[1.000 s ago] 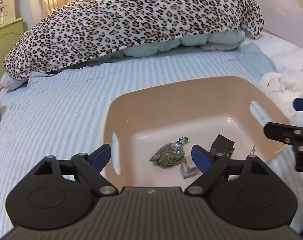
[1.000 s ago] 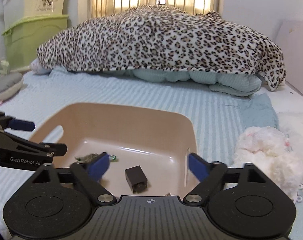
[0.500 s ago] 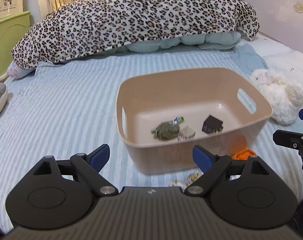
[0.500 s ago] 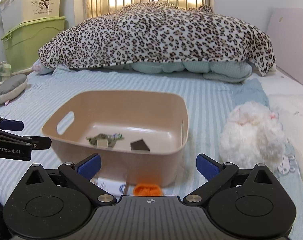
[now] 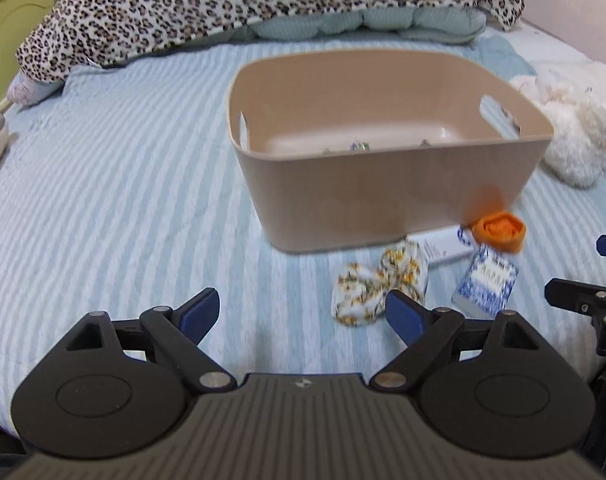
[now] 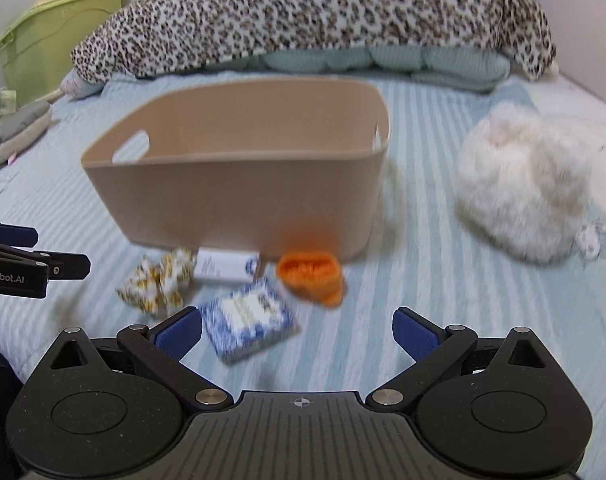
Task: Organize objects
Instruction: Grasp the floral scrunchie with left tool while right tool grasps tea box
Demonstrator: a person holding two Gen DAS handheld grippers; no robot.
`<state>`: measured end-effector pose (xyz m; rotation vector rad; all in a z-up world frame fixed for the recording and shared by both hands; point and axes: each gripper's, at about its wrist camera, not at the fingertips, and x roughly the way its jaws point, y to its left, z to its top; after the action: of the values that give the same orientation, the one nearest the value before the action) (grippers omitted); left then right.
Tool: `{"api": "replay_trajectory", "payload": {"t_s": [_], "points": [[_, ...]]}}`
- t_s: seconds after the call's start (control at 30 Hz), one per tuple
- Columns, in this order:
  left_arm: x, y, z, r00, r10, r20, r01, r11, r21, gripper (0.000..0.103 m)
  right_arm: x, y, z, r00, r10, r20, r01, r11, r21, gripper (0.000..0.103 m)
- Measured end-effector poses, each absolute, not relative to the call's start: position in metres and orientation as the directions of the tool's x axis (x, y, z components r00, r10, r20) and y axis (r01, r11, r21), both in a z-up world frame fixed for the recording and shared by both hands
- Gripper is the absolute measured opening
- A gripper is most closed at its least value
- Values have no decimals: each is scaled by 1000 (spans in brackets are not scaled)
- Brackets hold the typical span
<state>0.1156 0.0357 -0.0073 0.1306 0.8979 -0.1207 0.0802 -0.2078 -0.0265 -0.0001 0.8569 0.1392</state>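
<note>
A tan plastic bin [image 5: 383, 184] [image 6: 239, 196] stands on the striped bed; small items lie inside, mostly hidden by its near wall. In front of it lie a floral cloth scrunchie [image 5: 377, 282] [image 6: 157, 280], a white box [image 5: 443, 244] [image 6: 227, 266], a blue-patterned packet [image 5: 485, 280] [image 6: 249, 320] and an orange knitted piece [image 5: 501, 230] [image 6: 311, 274]. My left gripper [image 5: 303, 312] is open and empty, low over the bed just left of the scrunchie. My right gripper [image 6: 297, 330] is open and empty, just before the blue packet.
A leopard-print blanket [image 5: 263, 4] [image 6: 323, 20] is heaped at the far end of the bed. A white fluffy plush [image 5: 575, 136] [image 6: 523, 196] lies right of the bin. Green storage boxes [image 6: 55, 36] stand at the far left, with a grey cushion [image 6: 15, 132] beside them.
Both grippers have pulled back from above the bin and dropped low toward the bed. The loose items in front of the bin have come into view. Both stay open.
</note>
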Motion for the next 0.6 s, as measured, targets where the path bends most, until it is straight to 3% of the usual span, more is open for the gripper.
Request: {"api": "replay_trajectory", "payload": {"t_s": [0.6], "points": [[131,20,-63,521,-119,-845,257,966,23,90,93,-191,-78,524,143,-839,-184,982,52,103]]}}
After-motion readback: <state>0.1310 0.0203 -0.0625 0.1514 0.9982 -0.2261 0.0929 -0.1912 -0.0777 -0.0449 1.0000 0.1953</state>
